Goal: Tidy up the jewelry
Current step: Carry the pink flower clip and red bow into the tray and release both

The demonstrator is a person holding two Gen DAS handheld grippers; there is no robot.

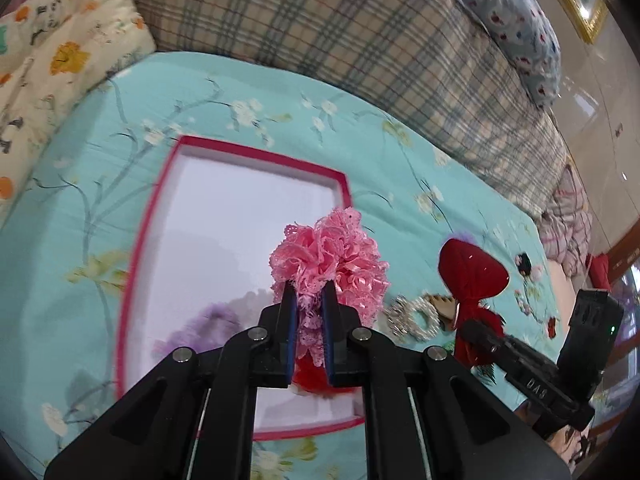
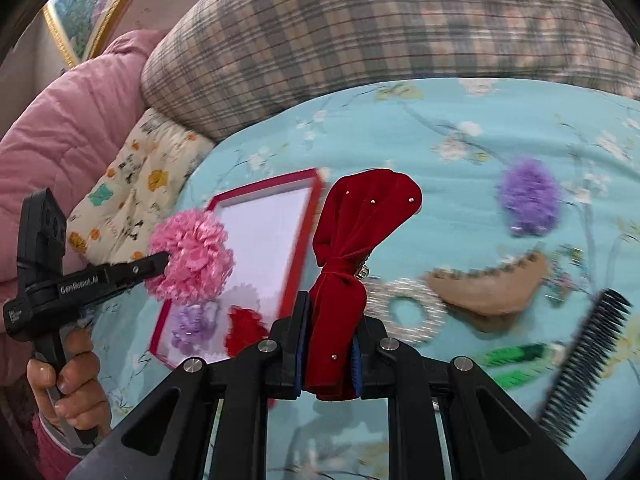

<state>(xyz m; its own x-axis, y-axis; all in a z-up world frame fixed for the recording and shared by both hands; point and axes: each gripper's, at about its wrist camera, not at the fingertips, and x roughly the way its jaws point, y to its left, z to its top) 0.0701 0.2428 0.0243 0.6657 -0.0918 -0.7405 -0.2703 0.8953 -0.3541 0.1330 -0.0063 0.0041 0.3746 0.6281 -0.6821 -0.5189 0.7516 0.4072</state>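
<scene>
A shallow red-rimmed tray point(image 2: 298, 236) with a white floor lies on the turquoise floral bedspread point(image 1: 248, 92), and it is the only container in sight. In the right wrist view, three ruffled hair ornaments rest at its near end: a lilac one point(image 2: 192, 326), a white one point(image 2: 244, 294) just behind it, and a red one point(image 2: 244, 330) beside them. The rest of the white floor is bare. The left gripper point(image 1: 309, 322) has its jaws drawn narrow on the lace base of a pink ruffled hair flower point(image 1: 332, 260), which is held up over the near part of the tray. The right gripper point(image 2: 328, 354) is clamped on the knotted lower part of a red velvet bow point(image 2: 360, 216) studded with small beads, held just to the right of the tray's rim, above the bedspread. Loose on the bedspread to the right lie a purple ruffled flower point(image 2: 530, 200), a silver sparkly ring-shaped scrunchie point(image 2: 412, 312), a tan hair claw point(image 2: 492, 292), a green piece point(image 2: 516, 360) too blurred to identify, and a black comb point(image 2: 584, 364). A plaid quilt point(image 2: 360, 40) and a printed pillow point(image 1: 60, 48) border the bedspread at the back. A person's hand point(image 2: 68, 384) in a pink padded sleeve point(image 2: 68, 120) grips the left gripper's handle.
</scene>
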